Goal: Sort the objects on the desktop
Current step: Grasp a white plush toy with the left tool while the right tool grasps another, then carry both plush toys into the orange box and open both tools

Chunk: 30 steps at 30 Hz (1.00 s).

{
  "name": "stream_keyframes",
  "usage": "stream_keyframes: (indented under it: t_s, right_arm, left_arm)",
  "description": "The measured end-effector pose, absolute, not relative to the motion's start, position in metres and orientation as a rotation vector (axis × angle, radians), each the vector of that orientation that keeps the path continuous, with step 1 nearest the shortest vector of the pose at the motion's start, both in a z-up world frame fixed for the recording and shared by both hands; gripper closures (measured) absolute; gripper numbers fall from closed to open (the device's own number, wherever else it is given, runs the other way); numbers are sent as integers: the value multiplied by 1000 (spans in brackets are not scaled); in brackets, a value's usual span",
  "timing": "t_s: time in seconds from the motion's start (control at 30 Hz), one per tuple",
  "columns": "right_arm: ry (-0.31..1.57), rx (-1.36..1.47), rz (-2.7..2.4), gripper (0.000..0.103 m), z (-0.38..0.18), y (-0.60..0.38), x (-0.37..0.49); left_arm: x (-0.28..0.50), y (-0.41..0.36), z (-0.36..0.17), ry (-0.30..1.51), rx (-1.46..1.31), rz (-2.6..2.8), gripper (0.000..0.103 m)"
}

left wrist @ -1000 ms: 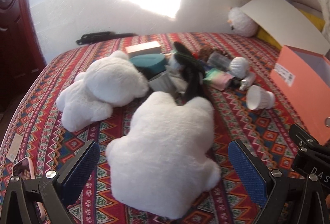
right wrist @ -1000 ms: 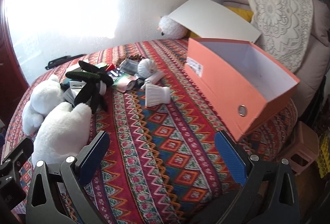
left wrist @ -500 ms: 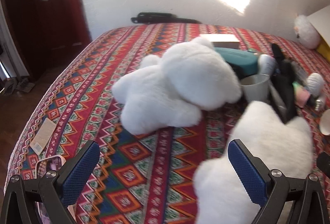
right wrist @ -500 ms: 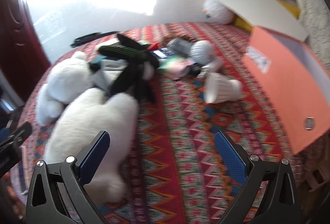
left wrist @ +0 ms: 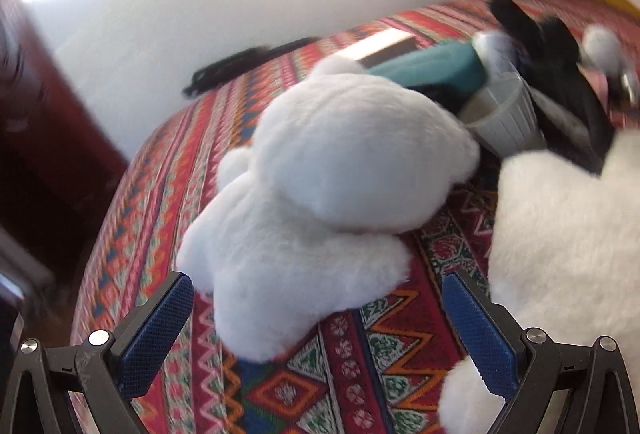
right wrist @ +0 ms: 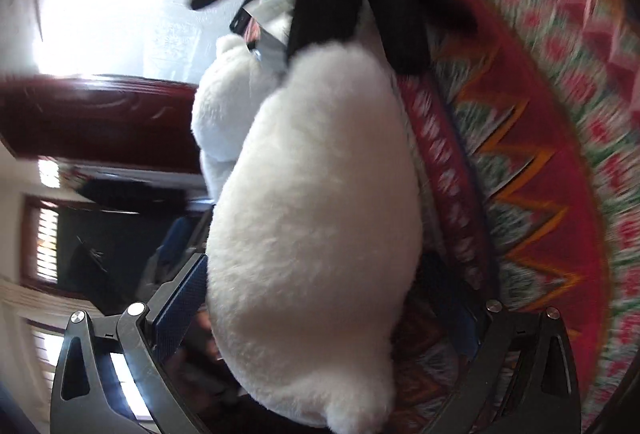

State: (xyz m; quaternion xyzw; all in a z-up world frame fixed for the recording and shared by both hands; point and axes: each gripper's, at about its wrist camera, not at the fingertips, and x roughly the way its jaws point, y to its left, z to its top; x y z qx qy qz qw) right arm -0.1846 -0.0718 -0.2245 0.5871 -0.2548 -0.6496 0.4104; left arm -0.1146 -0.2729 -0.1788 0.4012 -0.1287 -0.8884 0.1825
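Note:
A white plush toy (left wrist: pixel 340 174) lies on the patterned bedspread (left wrist: pixel 340 374). Its lower end sits between the blue pads of my left gripper (left wrist: pixel 316 286), which is open and holds nothing. A second white plush (left wrist: pixel 560 234) lies just to the right of it. In the right wrist view this second plush (right wrist: pixel 320 214) fills the space between the fingers of my right gripper (right wrist: pixel 316 274). That gripper is rolled sideways and open; the plush touches the left pad (right wrist: pixel 180 306) and hides most of the right one. The first plush (right wrist: pixel 224 106) shows behind it.
Behind the plush toys is a pile: a grey ribbed cup (left wrist: pixel 504 118), a teal object (left wrist: pixel 432 68), a flat pinkish box (left wrist: pixel 384 46) and a black soft toy (left wrist: pixel 560 74). A black strap (left wrist: pixel 240 68) lies at the far edge. A dark wooden door (left wrist: pixel 40 114) stands left.
My left gripper has moved in on the left plush, which now reaches between its pads. My right gripper has rolled and dropped around the nearer plush. Both stay open.

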Motion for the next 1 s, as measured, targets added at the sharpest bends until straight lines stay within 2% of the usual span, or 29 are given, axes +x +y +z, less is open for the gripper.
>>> stream_keyframes:
  t_s: [0.17, 0.2, 0.23, 0.27, 0.43, 0.53, 0.63, 0.67, 0.77, 0.83, 1.0]
  right_arm:
    - [-749, 1504, -1456, 2, -240, -79, -188]
    - [-769, 1508, -1420, 15, -243, -81, -189]
    - [-755, 1503, -1413, 23, -245, -83, -188]
    - [-754, 1501, -1410, 25, -246, -83, -187]
    - [-780, 1502, -1372, 26, -251, -83, -185]
    - [-790, 1501, -1350, 26, -253, -84, -184]
    - [-793, 1496, -1342, 26, -248, -82, -180]
    - [-790, 1494, -1345, 26, -256, -90, -182]
    - [-783, 1488, -1352, 26, -255, -94, -180]
    - [-780, 1486, -1359, 26, -253, -95, -178]
    - [-774, 1469, -1367, 33, -252, -100, -172]
  left_arm:
    - [-127, -294, -189, -404, 1161, -2458, 0]
    - [-129, -297, -194, -431, 1179, -2446, 0]
    - [-131, -300, -199, -457, 1194, -2435, 0]
    - [-134, -300, -203, -493, 1202, -2423, 0]
    - [-148, -292, -231, -898, 1140, -2251, 0]
    - [-154, -292, -233, -993, 1096, -2257, 0]
    - [-162, -308, -232, -903, 1157, -2283, 0]
    - [-163, -316, -230, -832, 1189, -2322, 11]
    - [-166, -330, -221, -689, 1233, -2392, 23]
    - [-164, -331, -210, -646, 1219, -2419, 26]
    - [-153, -340, -174, -307, 1203, -2562, 27]
